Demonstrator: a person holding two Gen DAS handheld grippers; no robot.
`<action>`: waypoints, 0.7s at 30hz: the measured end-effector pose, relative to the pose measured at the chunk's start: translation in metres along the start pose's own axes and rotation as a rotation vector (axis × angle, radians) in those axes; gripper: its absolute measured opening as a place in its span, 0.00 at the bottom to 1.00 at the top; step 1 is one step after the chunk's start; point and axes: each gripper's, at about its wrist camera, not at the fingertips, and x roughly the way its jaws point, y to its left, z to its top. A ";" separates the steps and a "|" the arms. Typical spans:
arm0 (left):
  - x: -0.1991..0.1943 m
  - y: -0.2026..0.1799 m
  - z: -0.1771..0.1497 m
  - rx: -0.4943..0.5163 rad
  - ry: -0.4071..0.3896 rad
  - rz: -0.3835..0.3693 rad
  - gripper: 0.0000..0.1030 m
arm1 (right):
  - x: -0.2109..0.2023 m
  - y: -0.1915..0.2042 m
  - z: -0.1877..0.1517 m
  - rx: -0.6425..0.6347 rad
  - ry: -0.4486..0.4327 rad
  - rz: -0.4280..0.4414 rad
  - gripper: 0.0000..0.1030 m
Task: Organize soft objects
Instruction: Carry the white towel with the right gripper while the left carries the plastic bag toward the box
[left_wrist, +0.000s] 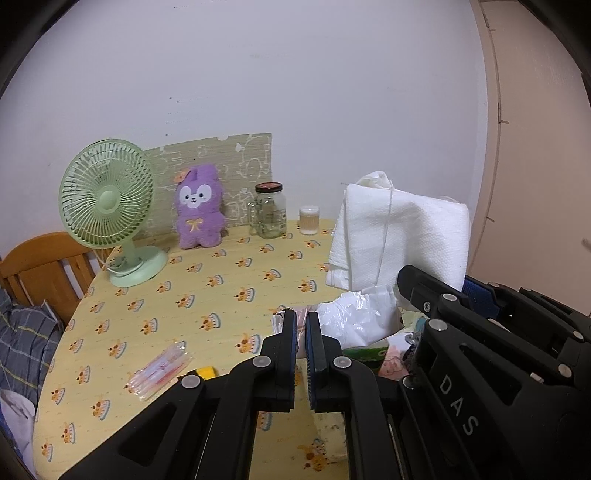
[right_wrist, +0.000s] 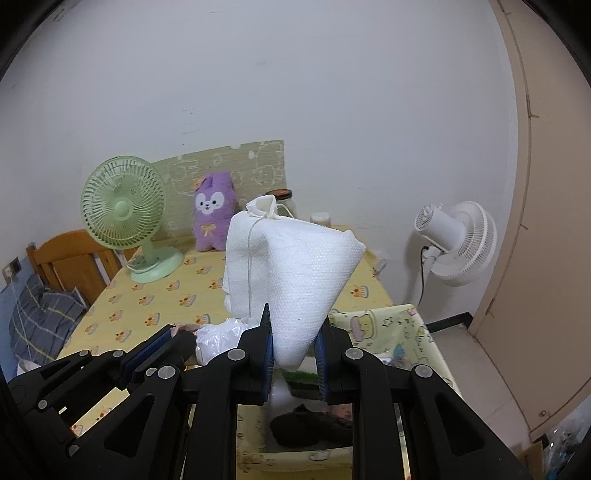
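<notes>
My right gripper (right_wrist: 293, 334) is shut on the lower corner of a white textured drawstring bag (right_wrist: 295, 273), which it holds up above a pastel patterned fabric box (right_wrist: 391, 325). The left wrist view shows the same bag (left_wrist: 399, 236) above the right gripper's black fingers (left_wrist: 439, 299). My left gripper (left_wrist: 301, 321) is shut with nothing between its pads, just left of a crumpled white plastic bag (left_wrist: 354, 317). A purple plush bunny (left_wrist: 199, 206) stands upright at the back of the yellow-clothed table (left_wrist: 207, 302).
A green desk fan (left_wrist: 107, 203), a glass jar (left_wrist: 269, 210) and a small clear tub (left_wrist: 308, 220) stand along the back. A plastic-wrapped packet (left_wrist: 159, 373) lies near the front. The box holds a dark item (right_wrist: 310, 424). A white fan (right_wrist: 458, 240) stands on the right, a wooden chair (left_wrist: 48, 269) on the left.
</notes>
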 end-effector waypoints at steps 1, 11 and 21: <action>0.001 -0.003 0.000 0.003 0.000 -0.004 0.01 | 0.000 -0.003 0.000 0.002 0.000 -0.003 0.21; 0.011 -0.022 0.003 0.025 0.017 -0.042 0.01 | 0.006 -0.028 -0.003 0.031 0.005 -0.034 0.21; 0.031 -0.046 0.000 0.059 0.055 -0.093 0.02 | 0.015 -0.053 -0.010 0.053 0.014 -0.082 0.21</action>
